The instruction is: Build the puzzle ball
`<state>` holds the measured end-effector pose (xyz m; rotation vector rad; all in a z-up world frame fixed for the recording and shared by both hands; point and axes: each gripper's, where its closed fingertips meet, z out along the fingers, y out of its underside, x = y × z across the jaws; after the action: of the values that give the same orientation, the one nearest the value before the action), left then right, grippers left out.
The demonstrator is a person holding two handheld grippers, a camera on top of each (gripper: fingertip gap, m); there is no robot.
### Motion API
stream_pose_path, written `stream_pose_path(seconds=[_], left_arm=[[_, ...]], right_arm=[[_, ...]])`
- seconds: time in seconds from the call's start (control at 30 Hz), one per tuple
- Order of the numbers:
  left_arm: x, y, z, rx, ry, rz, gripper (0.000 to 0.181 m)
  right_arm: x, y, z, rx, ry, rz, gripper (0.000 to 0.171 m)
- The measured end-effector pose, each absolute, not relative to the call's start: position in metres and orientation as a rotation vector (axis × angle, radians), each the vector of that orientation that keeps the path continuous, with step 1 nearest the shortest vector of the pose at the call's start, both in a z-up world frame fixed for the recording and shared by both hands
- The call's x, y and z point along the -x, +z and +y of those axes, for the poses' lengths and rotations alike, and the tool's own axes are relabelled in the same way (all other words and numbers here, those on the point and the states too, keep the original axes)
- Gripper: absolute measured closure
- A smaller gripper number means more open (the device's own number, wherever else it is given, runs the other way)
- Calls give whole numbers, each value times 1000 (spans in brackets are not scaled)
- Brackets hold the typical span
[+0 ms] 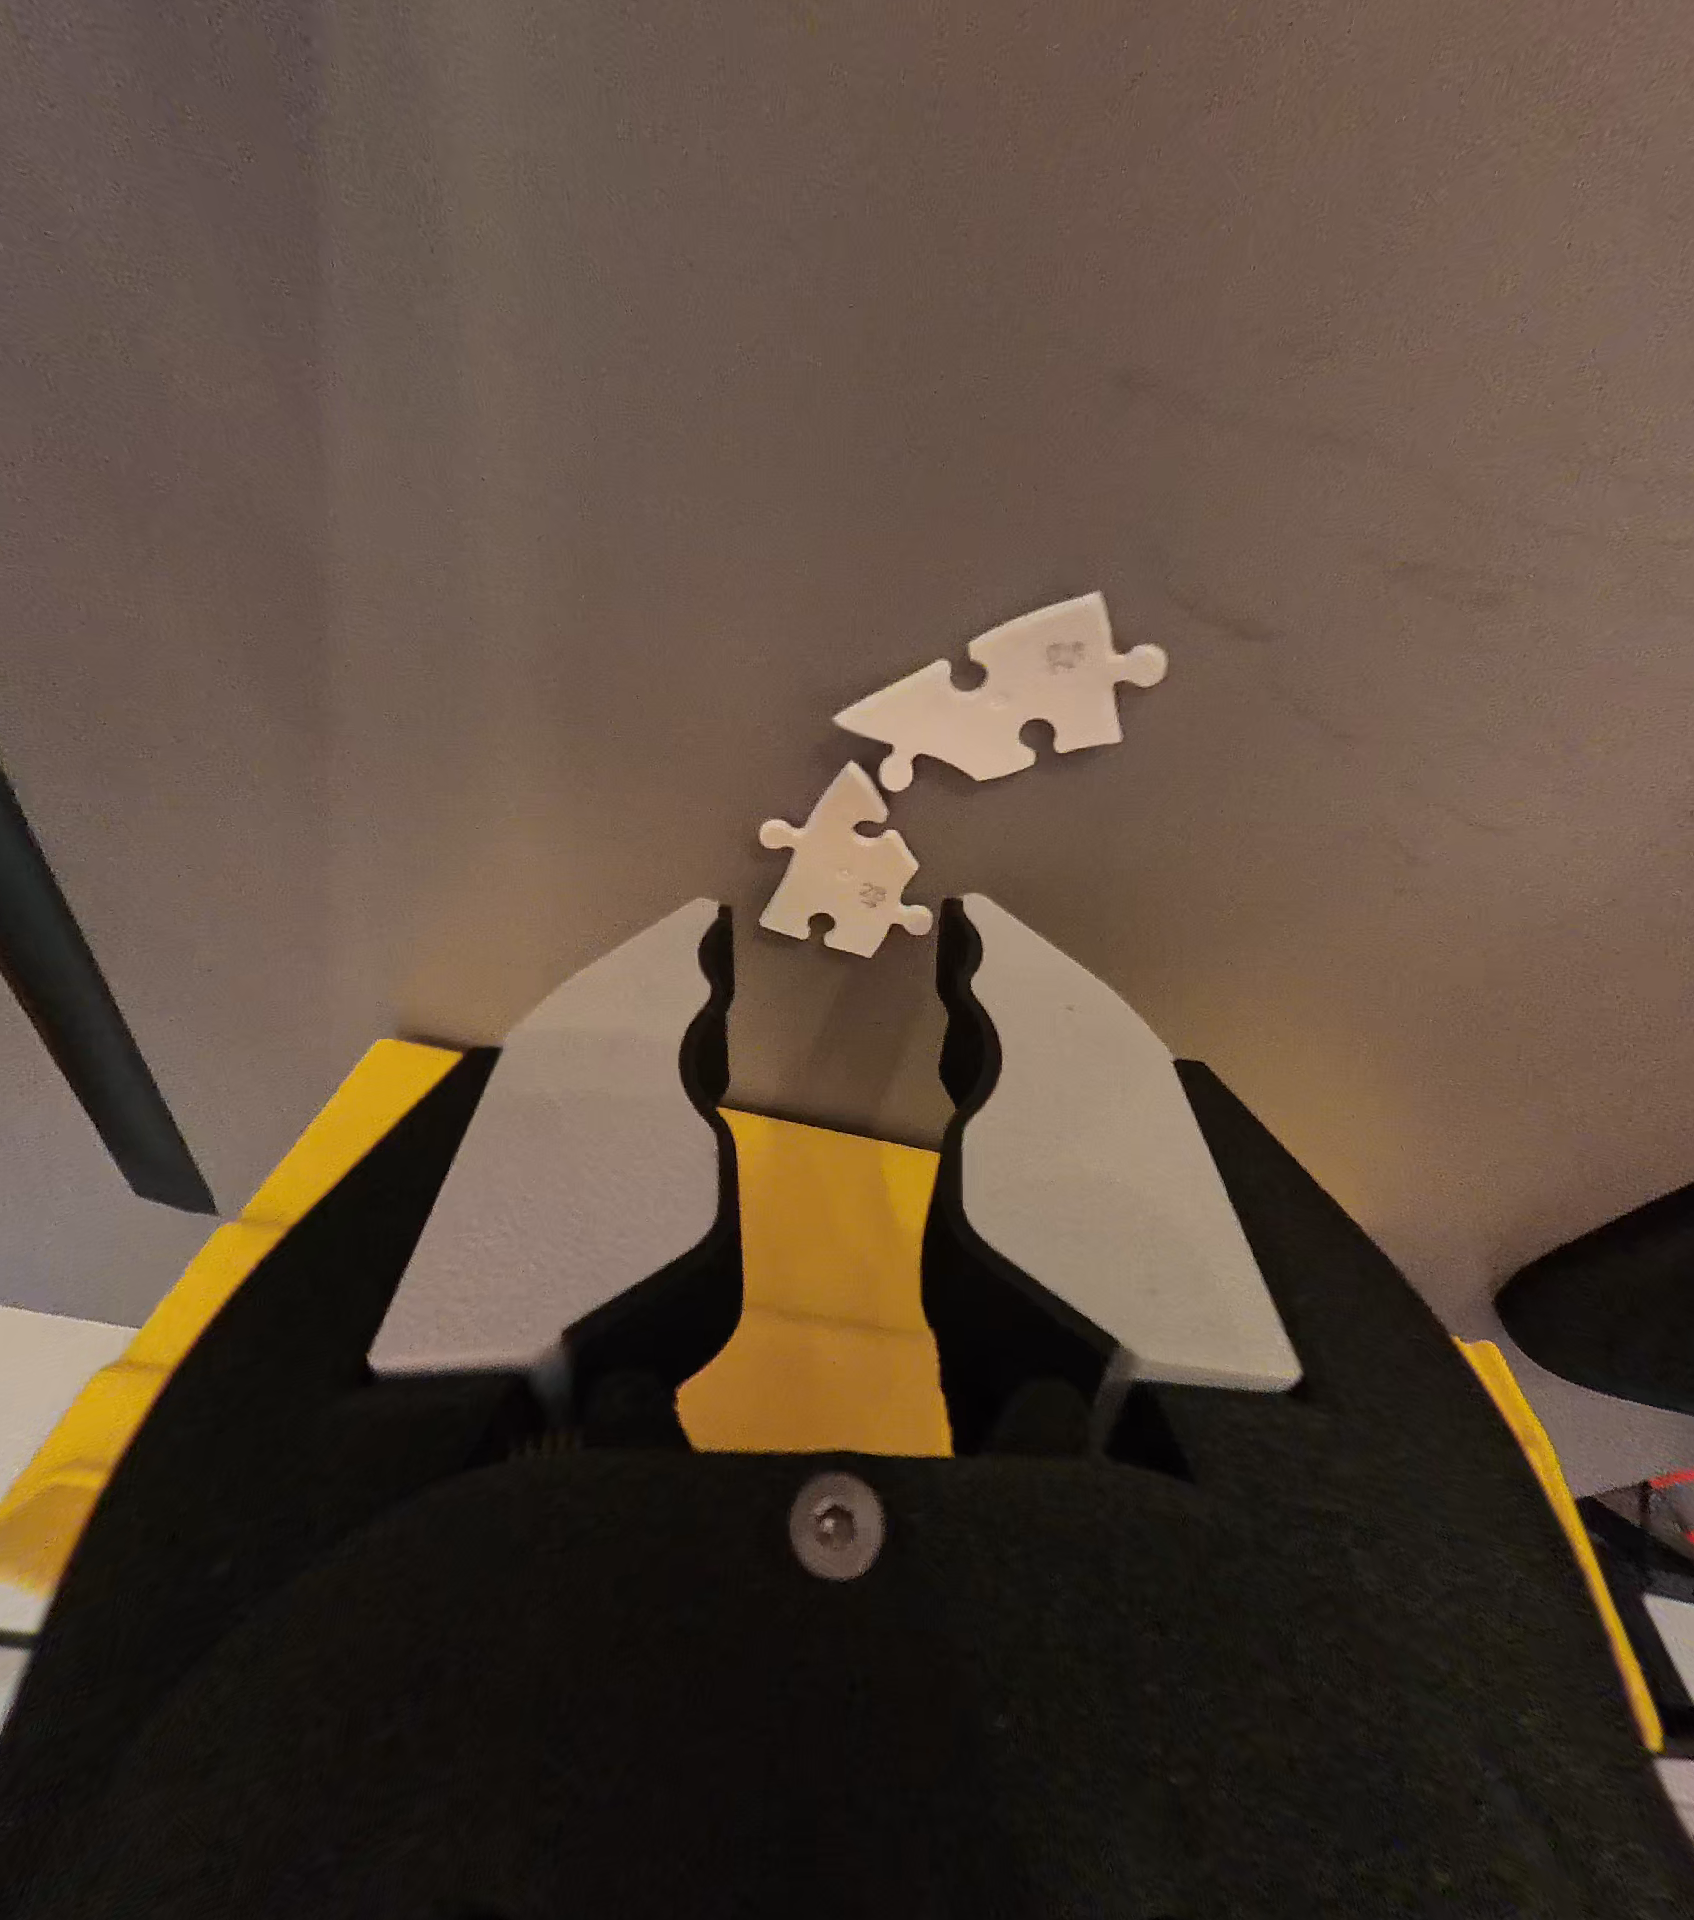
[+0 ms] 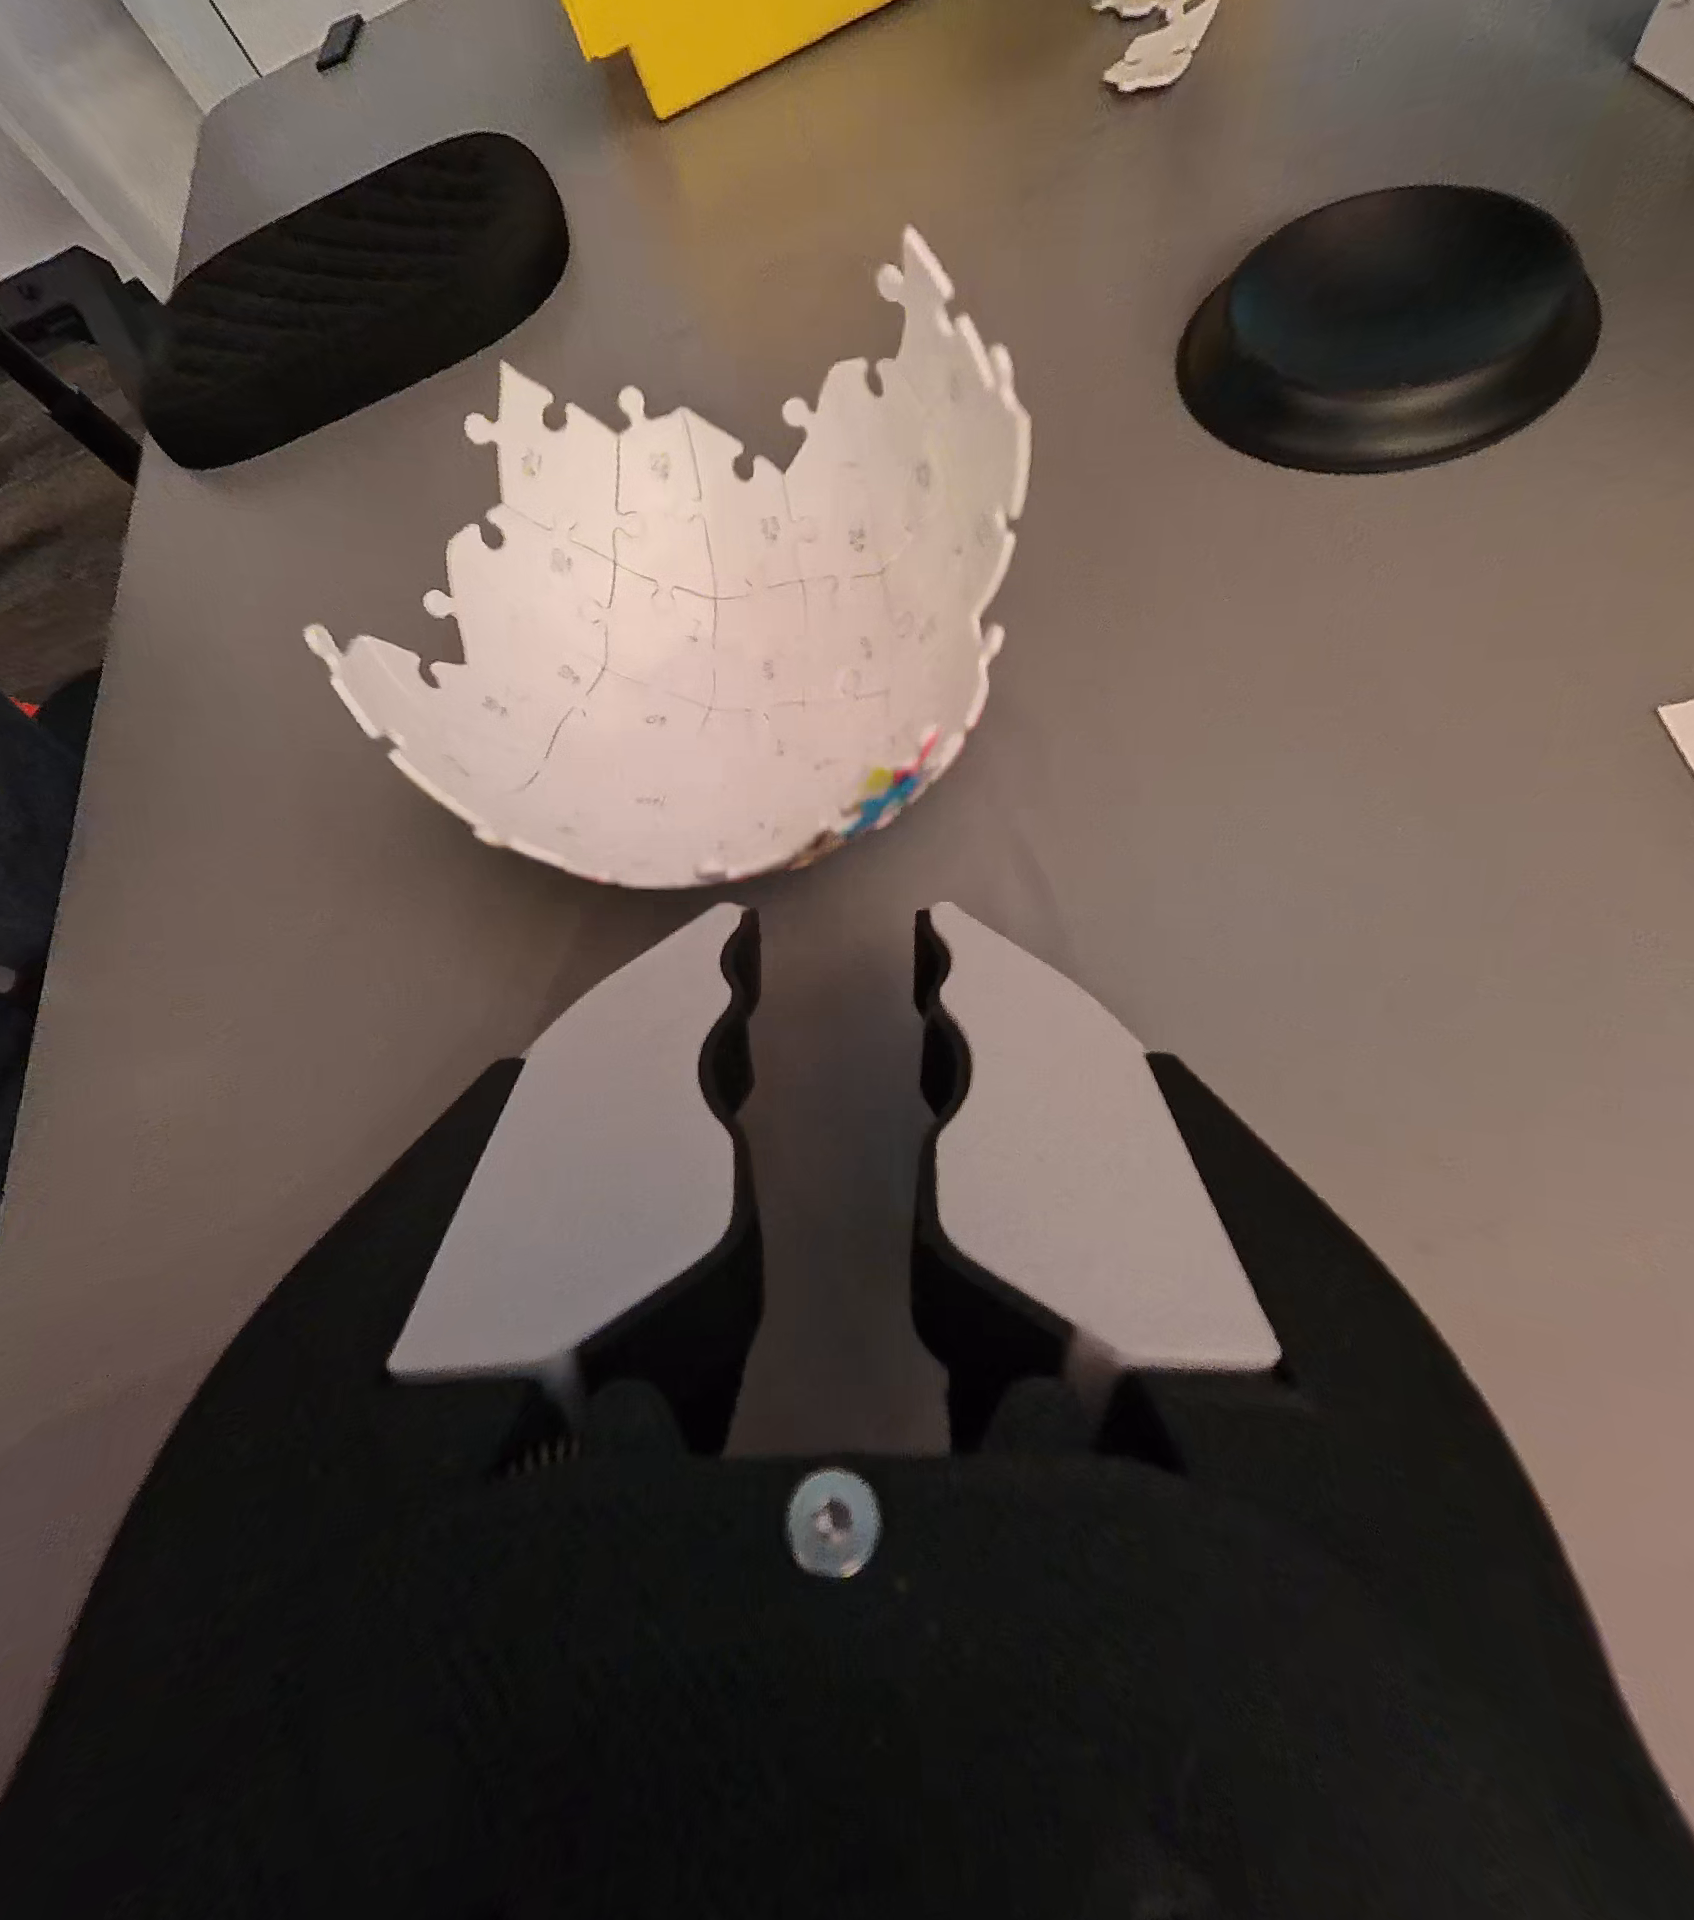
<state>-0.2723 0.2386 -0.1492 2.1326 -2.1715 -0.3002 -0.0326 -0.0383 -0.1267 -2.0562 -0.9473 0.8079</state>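
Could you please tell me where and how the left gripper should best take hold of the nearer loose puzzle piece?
Grip the nearer loose puzzle piece across its two straighter side edges, descending from above. It lies flat on the table, just beyond the open left gripper, so only thin edges offer purchase.

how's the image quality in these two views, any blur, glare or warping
Left wrist view: the loose puzzle pieces are fairly sharp, the left gripper base soft, with a warm yellowish cast on the table. Right wrist view: slight blur on the half-built puzzle ball rim; wide-angle warping bends the table edges; no harsh glare.
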Motion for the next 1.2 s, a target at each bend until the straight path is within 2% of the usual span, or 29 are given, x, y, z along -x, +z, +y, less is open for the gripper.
stream_pose_path(seconds=[0.37,0.4,0.43,0.77,0.8,0.87,1.0,1.17,1.2], left_arm=[[276,-155,228,-2285,-250,-1992,160],[276,-154,226,-2314,-228,-1989,174],[274,-152,225,-2351,-209,-1992,176],[279,-130,206,-2474,-119,-2003,181],[278,-129,209,-2477,-133,-2034,181],[275,-130,216,-2481,-152,-2058,156],[272,-144,216,-2356,-146,-2077,136],[280,-155,215,-2219,-277,-2091,135],[279,-156,212,-2209,-266,-2081,141]], right_arm=[[32,-127,-41,2059,783,-978,143],[32,-126,-41,2057,783,-975,143],[31,-126,-40,2056,783,-970,143],[30,-123,-39,2035,768,-952,143],[30,-122,-39,2030,766,-951,143],[30,-121,-38,2024,772,-942,143],[30,-120,-38,2018,776,-939,143],[25,-118,-39,2006,772,-917,144],[24,-117,-39,2004,776,-909,144]])
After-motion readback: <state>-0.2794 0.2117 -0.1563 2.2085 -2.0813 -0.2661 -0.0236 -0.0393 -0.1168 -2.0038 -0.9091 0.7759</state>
